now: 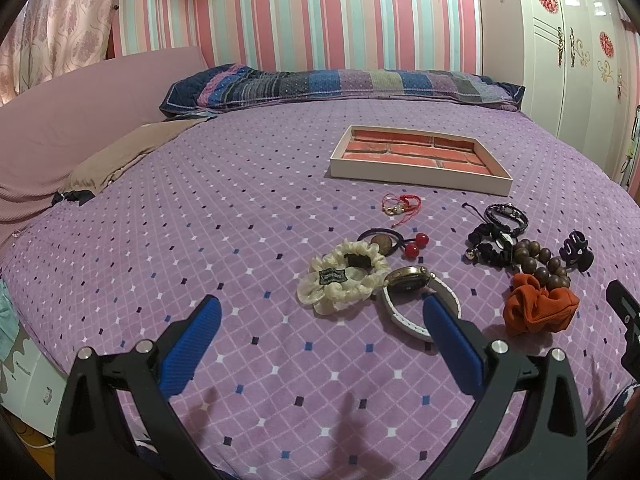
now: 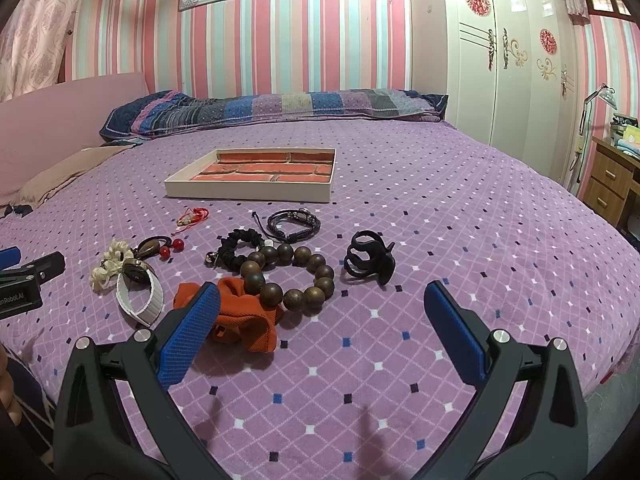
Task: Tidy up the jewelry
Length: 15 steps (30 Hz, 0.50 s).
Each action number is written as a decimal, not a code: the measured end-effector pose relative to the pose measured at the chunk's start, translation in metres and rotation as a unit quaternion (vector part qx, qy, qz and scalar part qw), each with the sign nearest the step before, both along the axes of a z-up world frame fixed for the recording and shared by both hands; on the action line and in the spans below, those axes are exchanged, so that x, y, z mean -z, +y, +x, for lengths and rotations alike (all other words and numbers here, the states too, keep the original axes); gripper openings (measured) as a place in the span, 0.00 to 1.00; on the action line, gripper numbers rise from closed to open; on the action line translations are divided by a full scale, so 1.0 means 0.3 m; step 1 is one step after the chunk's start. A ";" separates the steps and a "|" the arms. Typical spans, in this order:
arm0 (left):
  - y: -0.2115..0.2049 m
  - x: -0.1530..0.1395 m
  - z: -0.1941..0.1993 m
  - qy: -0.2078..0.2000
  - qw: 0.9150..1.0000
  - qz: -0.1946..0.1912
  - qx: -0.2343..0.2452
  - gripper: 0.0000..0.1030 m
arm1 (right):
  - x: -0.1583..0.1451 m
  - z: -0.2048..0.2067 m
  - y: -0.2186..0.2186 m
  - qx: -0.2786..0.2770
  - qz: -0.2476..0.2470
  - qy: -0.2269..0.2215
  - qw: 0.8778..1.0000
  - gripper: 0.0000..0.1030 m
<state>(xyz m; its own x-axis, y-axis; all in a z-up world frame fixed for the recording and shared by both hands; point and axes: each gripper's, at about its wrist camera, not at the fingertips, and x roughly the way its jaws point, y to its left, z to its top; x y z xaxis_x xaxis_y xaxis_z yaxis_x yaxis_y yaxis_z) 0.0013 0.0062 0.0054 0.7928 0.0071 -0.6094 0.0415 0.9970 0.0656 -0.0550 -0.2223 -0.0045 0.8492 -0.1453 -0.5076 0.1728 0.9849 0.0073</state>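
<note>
Jewelry and hair pieces lie scattered on a purple diamond-patterned bedspread point(image 2: 440, 208), all on the near side of a shallow white tray point(image 2: 256, 191) with a brick-print floor, which holds nothing visible. Nearest the tray sit a red cord bracelet point(image 2: 194, 216) to the left and a black braided bracelet point(image 2: 294, 220) to the right. Nearer still, from left to right: a cream scrunchie point(image 1: 344, 280), a white-strapped watch point(image 1: 416, 300) touching its right edge, a dark hair tie with two red balls point(image 1: 400, 242) just beyond them, a black scrunchie point(image 2: 236, 254), a brown wooden bead bracelet point(image 2: 292, 276) and a black claw clip point(image 2: 370, 262). An orange scrunchie point(image 2: 244, 318) lies partly under the near-left beads of the wooden bracelet.

The left gripper point(image 1: 320, 328) hovers low over the bedspread with its blue-padded jaws spread wide and holding nothing; its right pad overlaps the watch strap in view. The right gripper point(image 2: 322, 316) is likewise spread wide and empty, its left pad in front of the orange scrunchie. A patchwork pillow point(image 2: 272, 110) lies along the far edge of the bed, with a white wardrobe point(image 2: 516, 60) at the far right.
</note>
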 end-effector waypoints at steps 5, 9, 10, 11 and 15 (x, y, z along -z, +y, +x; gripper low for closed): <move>-0.002 0.001 -0.001 -0.001 1.000 0.001 0.000 0.96 | 0.001 0.001 0.000 0.000 0.000 0.000 1.000 0.96; -0.001 0.000 -0.001 0.000 1.000 0.001 0.000 0.96 | 0.000 -0.001 0.000 0.000 0.000 0.000 1.000 0.96; -0.001 -0.001 -0.001 0.000 1.000 0.001 0.000 0.96 | 0.001 -0.001 -0.001 0.000 0.000 0.000 1.000 0.96; -0.003 -0.002 -0.006 -0.001 1.000 0.001 0.000 0.96 | 0.001 -0.002 -0.001 0.000 0.000 0.000 1.000 0.96; -0.006 -0.002 -0.011 -0.001 1.000 0.002 0.000 0.96 | 0.001 -0.002 -0.001 0.000 0.000 0.000 1.000 0.96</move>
<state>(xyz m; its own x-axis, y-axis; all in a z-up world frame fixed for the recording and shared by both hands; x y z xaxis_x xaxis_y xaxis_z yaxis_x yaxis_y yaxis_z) -0.0019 0.0043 0.0060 0.7940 0.0091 -0.6078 0.0420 0.9967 0.0698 -0.0554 -0.2226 -0.0048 0.8497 -0.1453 -0.5068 0.1726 0.9850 0.0071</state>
